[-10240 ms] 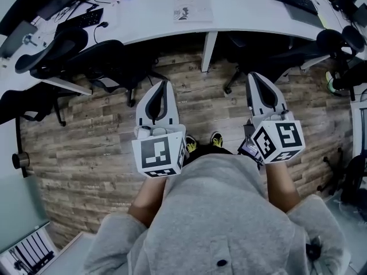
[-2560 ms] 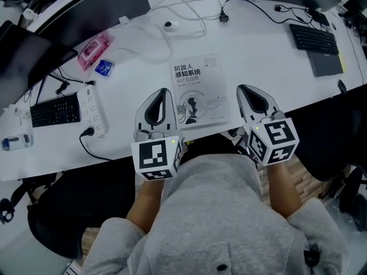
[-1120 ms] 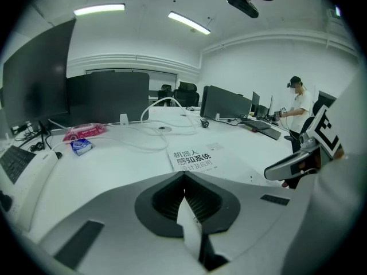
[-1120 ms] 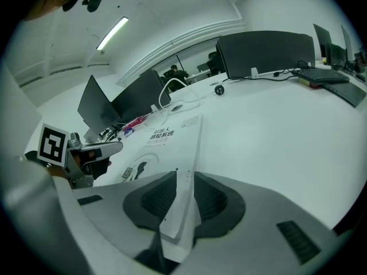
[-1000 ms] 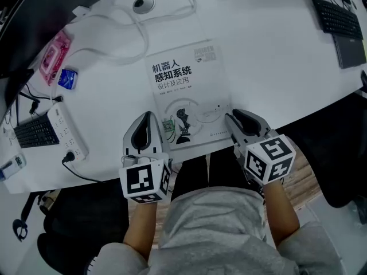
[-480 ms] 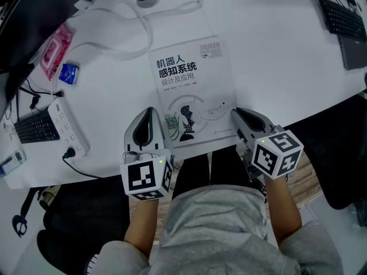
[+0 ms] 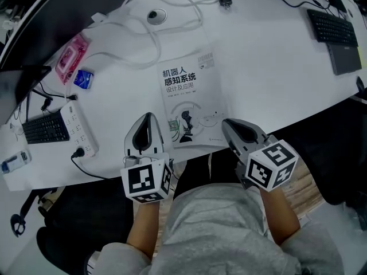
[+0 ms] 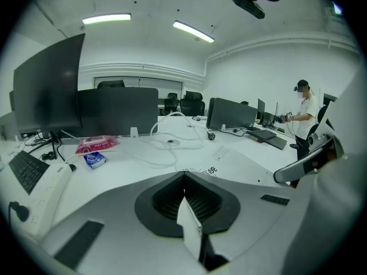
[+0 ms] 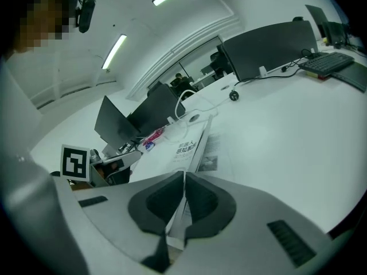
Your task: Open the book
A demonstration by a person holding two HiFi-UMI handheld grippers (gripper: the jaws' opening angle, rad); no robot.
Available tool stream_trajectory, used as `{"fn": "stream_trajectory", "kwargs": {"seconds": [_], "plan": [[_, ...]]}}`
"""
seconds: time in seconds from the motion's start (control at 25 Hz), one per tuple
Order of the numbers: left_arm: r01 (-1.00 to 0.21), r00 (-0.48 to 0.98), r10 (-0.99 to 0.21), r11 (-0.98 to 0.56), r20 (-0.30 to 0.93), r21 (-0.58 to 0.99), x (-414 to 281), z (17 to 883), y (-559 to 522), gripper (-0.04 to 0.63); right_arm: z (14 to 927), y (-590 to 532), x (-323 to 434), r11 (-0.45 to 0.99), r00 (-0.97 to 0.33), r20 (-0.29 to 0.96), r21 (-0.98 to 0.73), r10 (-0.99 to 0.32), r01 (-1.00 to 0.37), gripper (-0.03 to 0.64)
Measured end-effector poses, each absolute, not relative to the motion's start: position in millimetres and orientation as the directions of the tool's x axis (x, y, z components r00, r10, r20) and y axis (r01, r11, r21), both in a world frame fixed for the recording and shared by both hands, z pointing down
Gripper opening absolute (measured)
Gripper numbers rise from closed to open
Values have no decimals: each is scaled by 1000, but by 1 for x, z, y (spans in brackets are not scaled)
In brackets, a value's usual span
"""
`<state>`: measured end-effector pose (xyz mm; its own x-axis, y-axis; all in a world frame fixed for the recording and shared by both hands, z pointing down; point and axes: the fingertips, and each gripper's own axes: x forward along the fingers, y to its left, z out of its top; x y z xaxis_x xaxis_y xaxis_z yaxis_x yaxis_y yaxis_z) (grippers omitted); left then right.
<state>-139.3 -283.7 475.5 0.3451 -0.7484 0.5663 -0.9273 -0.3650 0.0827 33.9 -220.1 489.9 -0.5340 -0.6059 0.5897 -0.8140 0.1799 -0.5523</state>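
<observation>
Head view: white paperback book with dark printed title (image 7: 192, 102) lies face up on the white desk (image 7: 275, 79), dead ahead of me at 12 o'clock, its near edge close to the desk's front rim

Left gripper (image 7: 147, 118) sits at the book's 8 o'clock corner, tips just beside the left edge. In the left gripper view its jaws are pressed together with nothing between them

Right gripper (image 7: 225, 122) is at the book's 4 o'clock corner. In the right gripper view I read its jaws as closed down to a thin seam. The book's right-hand cover edge runs straight into that seam, so it's pinching the cover there. The cover edge looks a little raised off the desk on that side

Around the book, all well apart from it:
- 10 o'clock: pink flat packet (image 7: 70, 56) and small blue packet (image 7: 84, 79)
- 9 o'clock: white power strip (image 7: 80, 128) and black keyboard (image 7: 40, 128)
- 11 o'clock: round grey desk grommet (image 7: 156, 16)
- 2 o'clock: second black keyboard (image 7: 330, 26)
</observation>
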Motion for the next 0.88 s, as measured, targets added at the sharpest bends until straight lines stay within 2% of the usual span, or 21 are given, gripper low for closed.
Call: {"fn": "stream_trajectory", "kwargs": {"seconds": [0.32, 0.48, 0.64, 0.88], "plan": [[-951, 289, -815, -304, 502, 55, -167, 431, -282, 9, 442, -234, -14, 303, -636, 480, -600, -603, -740, 31], [-962, 254, -838, -270, 482, 38, -181, 414, -278, 9, 425, -242, -61, 419, -712, 431, -594, -554, -686, 28], [-971, 222, -856, -238, 467, 26, -195, 401, -272, 9, 429, -246, -80, 439, -737, 419, -608, -531, -662, 28], [-986, 154, -884, -169, 441, 5, -226, 384, -261, 9, 407, -247, -138, 545, -830, 304, -640, -468, -542, 28]]}}
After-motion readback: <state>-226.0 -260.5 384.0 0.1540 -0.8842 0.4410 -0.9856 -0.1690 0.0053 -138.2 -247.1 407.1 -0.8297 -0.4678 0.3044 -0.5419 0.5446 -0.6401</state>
